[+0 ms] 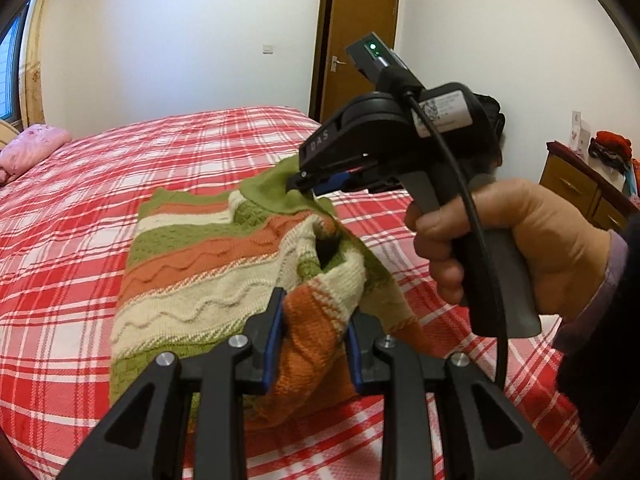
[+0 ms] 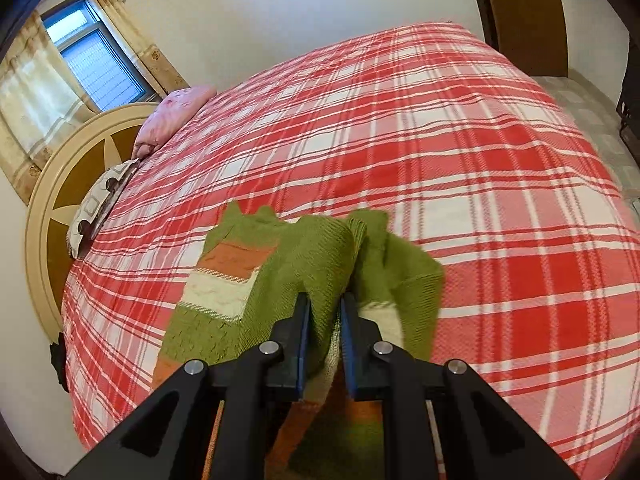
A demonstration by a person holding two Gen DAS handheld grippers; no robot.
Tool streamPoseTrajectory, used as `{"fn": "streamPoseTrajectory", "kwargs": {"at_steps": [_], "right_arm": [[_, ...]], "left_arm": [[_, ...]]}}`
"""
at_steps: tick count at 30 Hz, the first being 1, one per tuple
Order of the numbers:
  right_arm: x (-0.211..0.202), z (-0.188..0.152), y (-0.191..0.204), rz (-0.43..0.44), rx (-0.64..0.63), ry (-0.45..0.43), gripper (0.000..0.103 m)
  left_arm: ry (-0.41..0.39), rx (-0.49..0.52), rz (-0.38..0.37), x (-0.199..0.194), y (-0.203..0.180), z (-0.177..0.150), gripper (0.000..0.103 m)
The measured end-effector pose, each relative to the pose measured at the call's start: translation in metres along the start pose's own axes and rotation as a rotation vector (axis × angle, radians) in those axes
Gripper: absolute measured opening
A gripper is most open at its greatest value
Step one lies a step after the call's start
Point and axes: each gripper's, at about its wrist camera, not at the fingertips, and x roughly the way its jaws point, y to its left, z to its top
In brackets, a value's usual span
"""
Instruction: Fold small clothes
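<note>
Left gripper [image 1: 314, 312] pinched the orange-and-cream end of the striped green knit sweater [image 1: 192, 256], right gripper [image 2: 325, 320] clamped its green edge just ahead, over the red plaid bedspread [image 2: 480, 168]. Best bet: keep both edges level and taut while folding.

A sweater [image 1: 208, 264] lies on the bed [image 1: 120, 168], one side lifted off it. A pillow [image 1: 28, 152] sits at the bed's head, a door [image 1: 356, 40] stands beyond its far side.
</note>
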Motion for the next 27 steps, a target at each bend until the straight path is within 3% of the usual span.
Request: {"fn": "streamPoseTrajectory", "kwargs": {"at_steps": [2, 8, 14, 17, 19, 22, 23, 25, 26, 27], "right_arm": [[-0.002, 0.003, -0.006, -0.010, 0.003, -0.007, 0.007], [-0.004, -0.001, -0.022, -0.017, 0.026, -0.001, 0.007], [-0.024, -0.004, -0.038, -0.016, 0.055, -0.052, 0.007], [-0.034, -0.006, -0.046, 0.033, 0.104, -0.066, 0.007], [-0.036, -0.006, -0.047, 0.053, 0.108, -0.066, 0.007], [-0.030, -0.007, -0.043, 0.087, 0.103, -0.045, 0.008], [-0.028, -0.008, -0.042, 0.096, 0.104, -0.041, 0.008], [-0.023, -0.008, -0.042, 0.104, 0.110, -0.039, 0.026], [-0.022, -0.008, -0.042, 0.116, 0.118, -0.041, 0.053], [-0.021, -0.008, -0.043, 0.130, 0.126, -0.049, 0.072]], "left_arm": [[-0.002, 0.003, 0.000, 0.003, -0.005, 0.002, 0.028], [0.025, -0.017, -0.012, 0.021, -0.017, 0.004, 0.028], [0.001, 0.042, -0.013, 0.022, -0.031, -0.003, 0.028], [-0.011, 0.110, -0.086, 0.018, -0.048, -0.007, 0.007], [-0.030, 0.170, -0.070, 0.014, -0.061, -0.013, 0.008], [-0.014, 0.149, -0.065, 0.010, -0.057, -0.016, 0.012], [-0.014, 0.136, -0.053, 0.008, -0.052, -0.016, 0.017], [-0.005, 0.111, -0.018, 0.004, -0.039, -0.014, 0.030], [0.000, 0.099, 0.002, 0.003, -0.031, -0.011, 0.049], [-0.008, 0.088, 0.015, 0.000, -0.023, -0.009, 0.064]]}}
